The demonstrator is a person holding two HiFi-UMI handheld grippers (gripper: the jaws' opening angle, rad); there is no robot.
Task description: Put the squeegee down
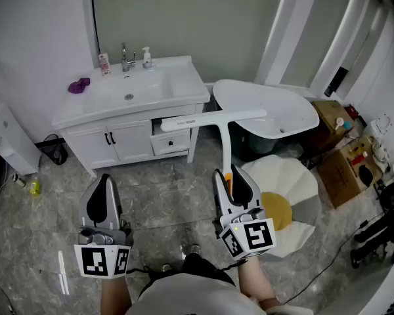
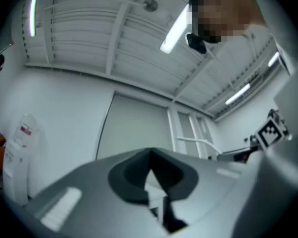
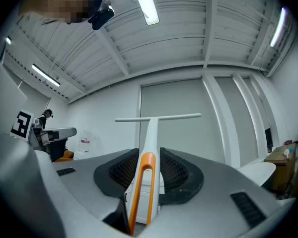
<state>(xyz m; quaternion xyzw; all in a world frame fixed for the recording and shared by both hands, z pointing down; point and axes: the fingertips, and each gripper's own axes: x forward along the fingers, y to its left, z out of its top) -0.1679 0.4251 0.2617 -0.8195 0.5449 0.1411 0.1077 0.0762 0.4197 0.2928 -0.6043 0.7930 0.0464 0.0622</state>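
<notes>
1. Grey marbled floor (image 1: 157, 195) lies open between the person and a white vanity (image 1: 118, 143) on the far wall. A white bathtub (image 1: 276, 110) stands to the vanity's right, and cardboard boxes (image 1: 341, 169) crowd the right edge.
2. A white-and-yellow mat (image 1: 285, 199) covers the floor below the bathtub, just to the right of the right gripper (image 1: 233, 176).
3. The right gripper's fingers pinch the squeegee (image 1: 224, 140) low on its white handle, with the dark pads pressing both sides beside the orange loop.
4. The squeegee is held off the floor, its handle pointing away from the person and its long white blade crosswise at the far end. In the head view the blade shows in front of the vanity's corner and the bathtub's rim.
5. The left gripper (image 1: 106, 179) hangs well apart to the left over bare floor, its fingers pressed together with nothing between them.
</notes>
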